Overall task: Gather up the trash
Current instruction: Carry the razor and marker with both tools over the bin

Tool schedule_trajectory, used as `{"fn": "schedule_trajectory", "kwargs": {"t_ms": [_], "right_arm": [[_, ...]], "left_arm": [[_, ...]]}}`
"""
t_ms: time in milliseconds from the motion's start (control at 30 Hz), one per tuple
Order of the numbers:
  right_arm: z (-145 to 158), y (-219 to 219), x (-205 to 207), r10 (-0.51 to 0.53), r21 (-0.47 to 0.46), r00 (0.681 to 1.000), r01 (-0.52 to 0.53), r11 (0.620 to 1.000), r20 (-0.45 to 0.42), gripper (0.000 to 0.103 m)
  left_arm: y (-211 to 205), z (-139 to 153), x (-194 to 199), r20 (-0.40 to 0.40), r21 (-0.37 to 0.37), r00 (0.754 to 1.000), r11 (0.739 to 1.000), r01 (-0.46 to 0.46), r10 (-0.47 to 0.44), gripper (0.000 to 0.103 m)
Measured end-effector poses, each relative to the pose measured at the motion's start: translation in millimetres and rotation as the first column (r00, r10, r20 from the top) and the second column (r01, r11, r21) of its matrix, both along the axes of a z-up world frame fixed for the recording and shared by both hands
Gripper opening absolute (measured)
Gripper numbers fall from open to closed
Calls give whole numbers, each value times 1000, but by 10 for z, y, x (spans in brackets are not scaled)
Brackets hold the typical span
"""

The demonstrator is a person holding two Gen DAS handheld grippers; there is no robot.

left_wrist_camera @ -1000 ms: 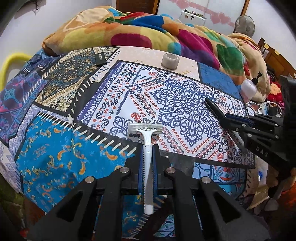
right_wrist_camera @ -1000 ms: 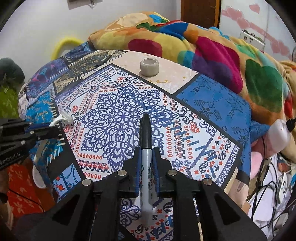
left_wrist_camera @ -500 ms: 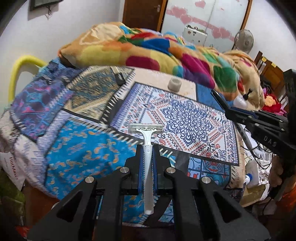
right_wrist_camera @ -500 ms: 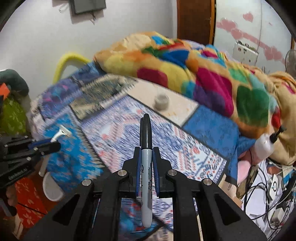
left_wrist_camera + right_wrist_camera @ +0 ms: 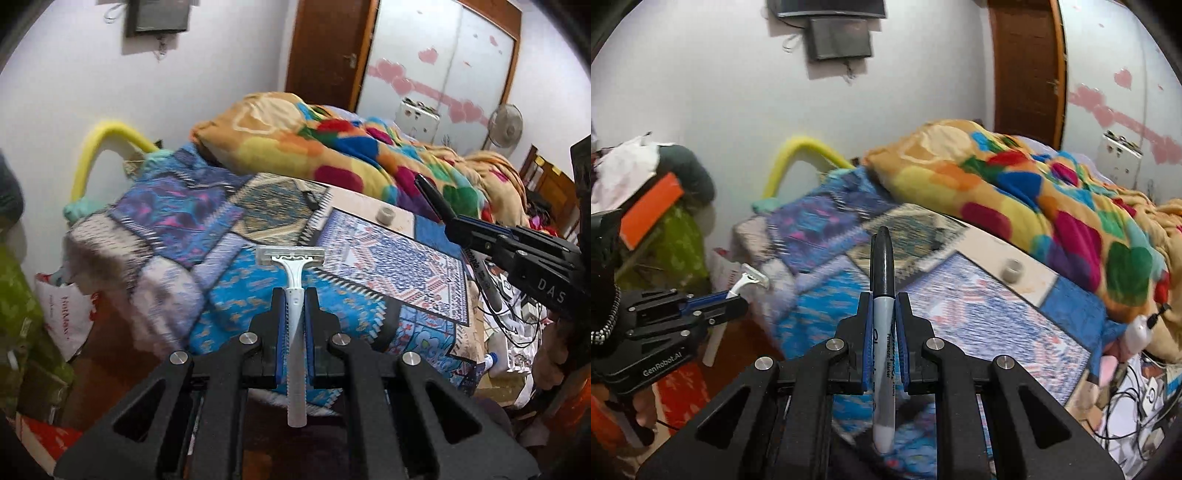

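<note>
Already clamped narrowly at mid-handle, the razor (image 5: pixel 294 325) in the left gripper (image 5: pixel 294 325) and the marker (image 5: pixel 884 332) in the right gripper (image 5: pixel 884 332), both at lower centre of their frames, were judged liable to pivot or slip if swung.

**A crowded bedroom**

A patchwork bedspread (image 5: pixel 236 295) covers the bed, with a bright blanket (image 5: pixel 332 155) heaped along the far side. A small grey roll of tape (image 5: pixel 386 214) sits on the spread. A yellow tube (image 5: pixel 798 155) arches by the white wall, and cables (image 5: pixel 1137 398) tangle beside the bed.
</note>
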State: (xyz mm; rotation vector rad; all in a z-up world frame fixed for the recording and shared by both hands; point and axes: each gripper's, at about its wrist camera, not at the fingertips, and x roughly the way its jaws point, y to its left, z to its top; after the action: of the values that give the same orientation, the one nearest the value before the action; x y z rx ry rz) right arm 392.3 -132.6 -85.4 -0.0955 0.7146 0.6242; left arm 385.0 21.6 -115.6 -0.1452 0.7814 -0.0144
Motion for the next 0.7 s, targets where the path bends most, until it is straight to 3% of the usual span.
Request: {"fn": "schedule_trajectory", "kwargs": {"t_ms": [367,700], "right_arm": [[124,838,-625,167,28,986,-168,985,30,11],[-298,1572,-867,281,-4,957,-282,959,-70,11]], "left_arm": [[754,36,-825,21,-2,990,991,-136,136,8],[1270,-391,-1186,-29,-10,972,972,-234,234,8]]}}
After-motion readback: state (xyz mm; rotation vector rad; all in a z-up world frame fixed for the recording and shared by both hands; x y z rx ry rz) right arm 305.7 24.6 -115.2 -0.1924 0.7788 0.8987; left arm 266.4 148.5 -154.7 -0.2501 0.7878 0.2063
